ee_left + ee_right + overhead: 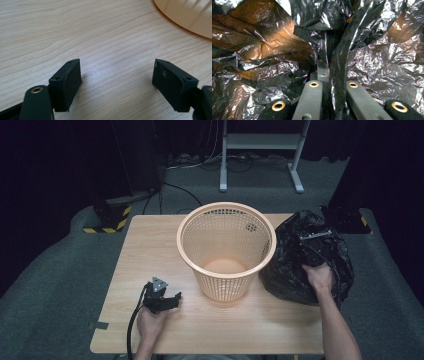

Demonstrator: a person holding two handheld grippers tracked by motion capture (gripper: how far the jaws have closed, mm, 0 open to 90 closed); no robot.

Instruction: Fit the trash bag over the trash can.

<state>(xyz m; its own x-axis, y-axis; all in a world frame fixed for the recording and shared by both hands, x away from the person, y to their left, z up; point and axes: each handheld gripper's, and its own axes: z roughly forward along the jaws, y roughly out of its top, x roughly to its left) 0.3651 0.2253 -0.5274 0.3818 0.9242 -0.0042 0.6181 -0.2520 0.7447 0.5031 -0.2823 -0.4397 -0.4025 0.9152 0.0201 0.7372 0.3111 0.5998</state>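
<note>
While right hand-held gripper (329, 75) pinches one black bag (305, 257), left hand-held gripper (117, 82) spread; one basket (226, 250).

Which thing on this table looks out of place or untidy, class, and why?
The black bin bag sits crumpled in a heap beside the mesh wastebasket rather than lining it. The right tongs pinch a fold of it.

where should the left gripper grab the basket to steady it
Take the near rim of the basket with the open left gripper, coming from the person's side and above. The basket stands upright, mouth open, and its thin rim suits two jaws; the tapering mesh wall is too wide.
</note>
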